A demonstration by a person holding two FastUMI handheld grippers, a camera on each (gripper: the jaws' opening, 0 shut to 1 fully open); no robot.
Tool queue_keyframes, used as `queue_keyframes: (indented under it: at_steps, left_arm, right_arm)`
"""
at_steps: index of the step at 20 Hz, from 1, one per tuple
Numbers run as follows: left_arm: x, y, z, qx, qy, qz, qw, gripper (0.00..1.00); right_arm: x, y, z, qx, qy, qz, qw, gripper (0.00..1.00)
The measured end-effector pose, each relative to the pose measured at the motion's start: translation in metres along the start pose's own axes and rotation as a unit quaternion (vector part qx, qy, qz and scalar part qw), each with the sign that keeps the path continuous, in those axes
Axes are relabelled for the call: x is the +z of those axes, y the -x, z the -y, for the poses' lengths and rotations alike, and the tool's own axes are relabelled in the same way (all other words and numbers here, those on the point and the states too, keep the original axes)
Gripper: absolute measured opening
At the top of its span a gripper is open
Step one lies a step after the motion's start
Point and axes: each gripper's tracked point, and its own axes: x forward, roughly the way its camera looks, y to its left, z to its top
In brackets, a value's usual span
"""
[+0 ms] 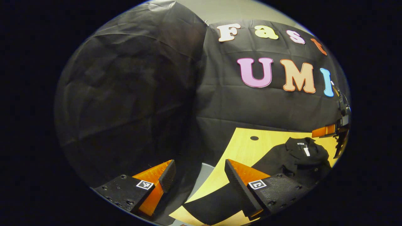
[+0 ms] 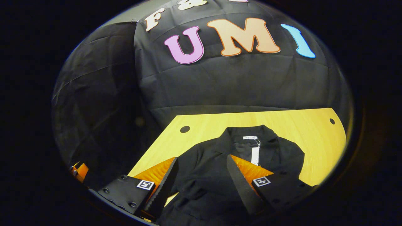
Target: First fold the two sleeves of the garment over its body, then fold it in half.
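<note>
Left tool (image 1: 199, 175): fingers spread apart, nothing between them, held above the counter's (image 1: 241, 147) left edge. The garment's (image 1: 301, 160) body lies at about 3 o'clock from it, and one sleeve (image 1: 216, 204) stretches out flat toward 5 o'clock, under the tool's right finger.

Right tool (image 2: 201, 175): fingers likewise apart and empty, hovering over the garment (image 2: 204, 185), whose collar (image 2: 248, 138) points to 12 o'clock on the counter (image 2: 314, 131).

Judgement: no fold made yet; first sleeve fold is the step in hand. To do it well, the left tool should drop onto the sleeve near the cuff, pinch a single layer, lift only enough to clear, and carry it across toward 3 o'clock onto the body. The right tool could press near the shoulder so the body does not drag. Fabric looks thin and slack, so expect bunching if pulled fast.
</note>
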Motion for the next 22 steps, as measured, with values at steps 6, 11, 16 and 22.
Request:
queue_keyframes:
  at_steps: [6, 11, 16, 22]
  left_arm:
    - [-0.073, -0.006, 0.010, -0.015, -0.032, -0.104, 0.994, 0.96]
    - [-0.120, -0.008, 0.017, -0.024, -0.022, -0.163, 0.986, 0.96]
    - [-0.162, -0.005, 0.019, -0.023, 0.006, -0.230, 0.973, 0.96]
    - [-0.194, 0.009, 0.026, -0.023, 0.012, -0.272, 0.962, 0.95]
  right_arm:
    - [-0.011, 0.009, 0.013, -0.021, 0.031, -0.005, 0.999, 0.98]
    - [-0.019, 0.017, 0.027, -0.039, 0.034, -0.010, 0.999, 0.98]
    - [-0.027, 0.020, 0.036, -0.052, 0.036, -0.017, 0.998, 0.98]
    - [-0.035, 0.024, 0.036, -0.053, 0.049, -0.025, 0.997, 0.98]
